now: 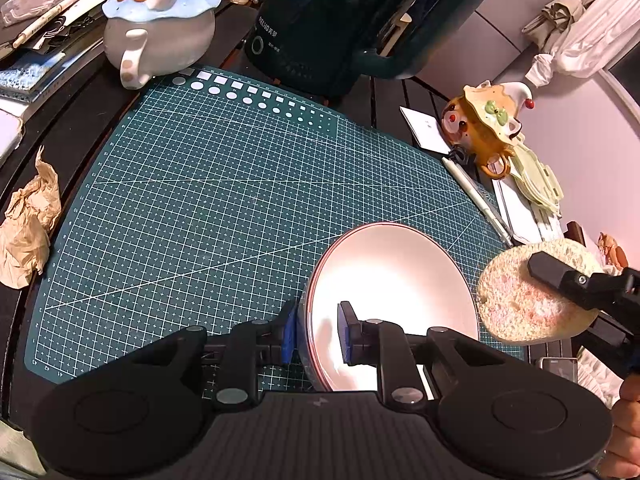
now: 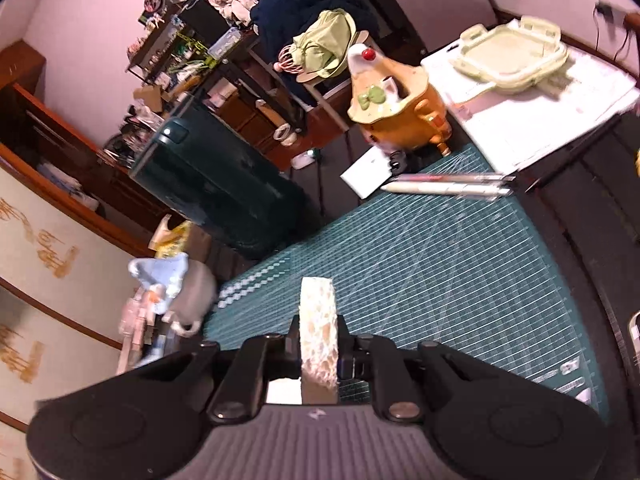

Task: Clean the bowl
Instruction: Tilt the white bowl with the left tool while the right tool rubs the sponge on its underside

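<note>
Two tongs work at lower right of the green mat (image 1: pixel 224 200): left tongs (image 1: pixel 318 336) clamped on the bowl (image 1: pixel 392 300) rim, right tongs (image 2: pixel 318 344) clamped on the sponge (image 2: pixel 318 332).

Glossy, smooth ceramic bowl (image 1: pixel 394 300) between the left tongs (image 1: pixel 318 334); rough, porous sponge (image 1: pixel 532 292) in the matt black plastic right tongs (image 2: pixel 318 344); matt cutting mat (image 1: pixel 220 200) beneath.

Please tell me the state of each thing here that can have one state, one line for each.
Bowl: tilted, rim clamped by left gripper, inside looks clean.
Sponge: held on edge in right gripper, beside the bowl, not touching it.
Blue-lidded pot: lid on.
Orange pot: lid on, askew.
Paper: crumpled.
</note>
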`<state>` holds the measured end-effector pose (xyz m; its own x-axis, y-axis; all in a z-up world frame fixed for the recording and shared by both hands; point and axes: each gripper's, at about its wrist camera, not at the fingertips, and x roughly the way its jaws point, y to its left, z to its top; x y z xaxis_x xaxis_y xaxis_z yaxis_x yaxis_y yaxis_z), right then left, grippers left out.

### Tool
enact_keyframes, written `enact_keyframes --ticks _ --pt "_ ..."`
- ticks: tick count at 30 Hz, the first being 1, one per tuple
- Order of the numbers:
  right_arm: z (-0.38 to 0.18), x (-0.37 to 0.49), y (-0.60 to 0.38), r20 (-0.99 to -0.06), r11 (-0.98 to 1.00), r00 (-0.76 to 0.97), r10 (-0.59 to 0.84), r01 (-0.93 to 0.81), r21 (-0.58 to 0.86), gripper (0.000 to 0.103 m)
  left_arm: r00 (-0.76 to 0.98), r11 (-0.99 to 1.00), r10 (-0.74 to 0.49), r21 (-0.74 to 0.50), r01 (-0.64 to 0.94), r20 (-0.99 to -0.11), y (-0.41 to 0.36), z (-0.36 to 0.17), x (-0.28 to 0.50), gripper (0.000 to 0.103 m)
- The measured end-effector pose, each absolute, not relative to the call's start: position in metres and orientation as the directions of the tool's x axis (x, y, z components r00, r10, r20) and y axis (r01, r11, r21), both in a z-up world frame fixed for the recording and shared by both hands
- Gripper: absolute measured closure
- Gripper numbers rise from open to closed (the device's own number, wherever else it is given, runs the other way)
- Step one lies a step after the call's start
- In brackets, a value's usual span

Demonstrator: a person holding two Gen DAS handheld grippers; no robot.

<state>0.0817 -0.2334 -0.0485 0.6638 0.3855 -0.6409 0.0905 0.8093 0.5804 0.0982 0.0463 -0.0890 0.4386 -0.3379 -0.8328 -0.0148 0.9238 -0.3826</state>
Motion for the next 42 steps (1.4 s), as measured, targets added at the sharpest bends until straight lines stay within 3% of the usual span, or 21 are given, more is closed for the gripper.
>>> enact_keyframes --ticks 9,13,19,24,29,34,38,42 --pt "-0.08 0.09 -0.228 -0.677 0.76 0.567 0.469 0.132 0.637 0.091 0.438 0.924 -0.339 -0.383 -0.013 -0.833 0.046 -0.089 0.099 0.084" --pt "-0.066 0.086 -0.24 -0.616 0.716 0.618 0.488 0.119 0.688 0.091 0.438 0.925 -0.338 -0.381 -0.012 -0.833 0.046 -0.089 0.099 0.084" --pt "-0.079 0.089 -0.231 -0.659 0.73 0.572 0.488 0.147 0.667 0.091 0.438 0.925 -0.337 -0.38 -0.012 -0.833 0.047 -0.089 0.098 0.084" --pt "-0.061 0.083 -0.24 -0.598 0.703 0.629 0.497 0.113 0.703 0.091 0.438 0.926 -0.335 -0.377 -0.01 -0.834 0.047 -0.09 0.099 0.084" --pt "-0.078 0.088 -0.233 -0.65 0.717 0.576 0.495 0.151 0.68 0.091 0.44 0.927 -0.333 -0.375 -0.011 -0.834 0.046 -0.089 0.098 0.084" --pt "-0.063 0.085 -0.246 -0.585 0.671 0.63 0.512 0.132 0.729 0.091 0.44 0.928 -0.331 -0.373 -0.01 -0.835 0.045 -0.088 0.099 0.084" --pt "-0.079 0.088 -0.235 -0.635 0.69 0.578 0.513 0.163 0.706 0.091 0.441 0.929 -0.327 -0.369 -0.01 -0.836 0.045 -0.09 0.1 0.084" --pt "-0.078 0.082 -0.235 -0.631 0.678 0.565 0.531 0.164 0.716 0.091 0.466 0.937 -0.315 -0.349 0.013 -0.827 0.041 -0.091 0.106 0.078"
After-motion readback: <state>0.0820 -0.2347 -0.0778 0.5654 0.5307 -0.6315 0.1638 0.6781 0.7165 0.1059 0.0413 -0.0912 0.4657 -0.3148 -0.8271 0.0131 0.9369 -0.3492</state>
